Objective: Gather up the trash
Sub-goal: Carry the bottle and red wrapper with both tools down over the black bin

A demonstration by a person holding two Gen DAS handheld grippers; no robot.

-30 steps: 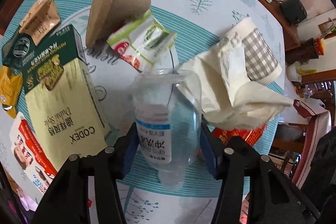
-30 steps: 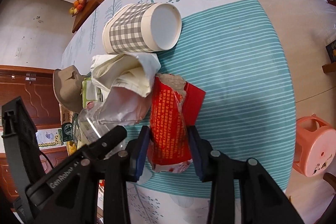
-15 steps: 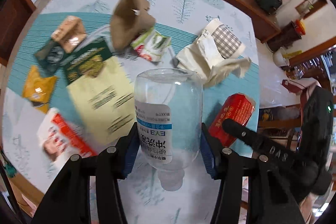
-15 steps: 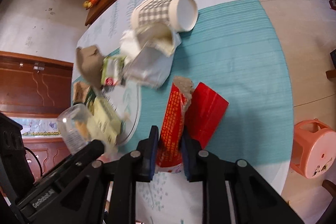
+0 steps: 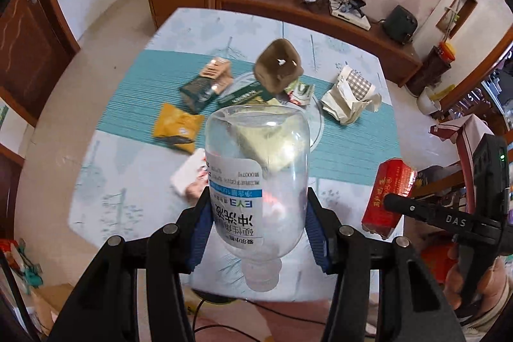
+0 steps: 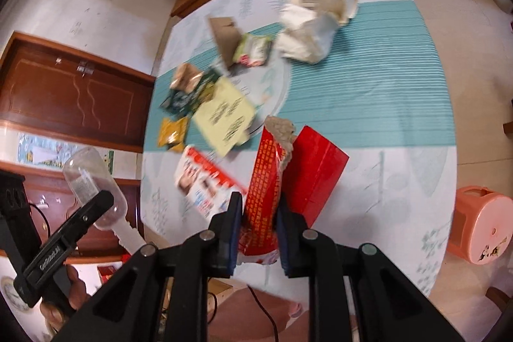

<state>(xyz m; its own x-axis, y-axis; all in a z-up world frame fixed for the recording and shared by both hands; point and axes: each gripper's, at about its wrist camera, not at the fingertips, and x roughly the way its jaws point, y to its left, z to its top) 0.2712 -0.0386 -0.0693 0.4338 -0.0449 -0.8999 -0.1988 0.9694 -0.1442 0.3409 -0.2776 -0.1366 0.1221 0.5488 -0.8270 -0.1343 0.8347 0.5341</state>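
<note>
A clear plastic bottle (image 5: 256, 181) with a white and blue label hangs above the table, neck toward the camera. My left gripper (image 5: 256, 213) is shut on its sides. A torn red carton (image 6: 272, 178) is pinched flat in my right gripper (image 6: 258, 213), lifted off the cloth. The left wrist view shows that carton (image 5: 389, 191) at the right, in the right gripper (image 5: 394, 204). In the right wrist view the bottle (image 6: 86, 178) and left gripper (image 6: 99, 201) are at the lower left.
On the table (image 5: 352, 149) lie a brown paper bag (image 5: 279, 66), a checked cup (image 5: 359, 82) with crumpled paper (image 5: 346, 104), a yellow packet (image 5: 176, 127), green packs and a red-white pack (image 6: 205, 181). A pink stool (image 6: 481, 223) stands right of the table.
Both grippers have risen and pulled back from the table, carrying the bottle and the red carton. The right jaws have squeezed the carton flatter. The litter on the table looks smaller and farther off.
</note>
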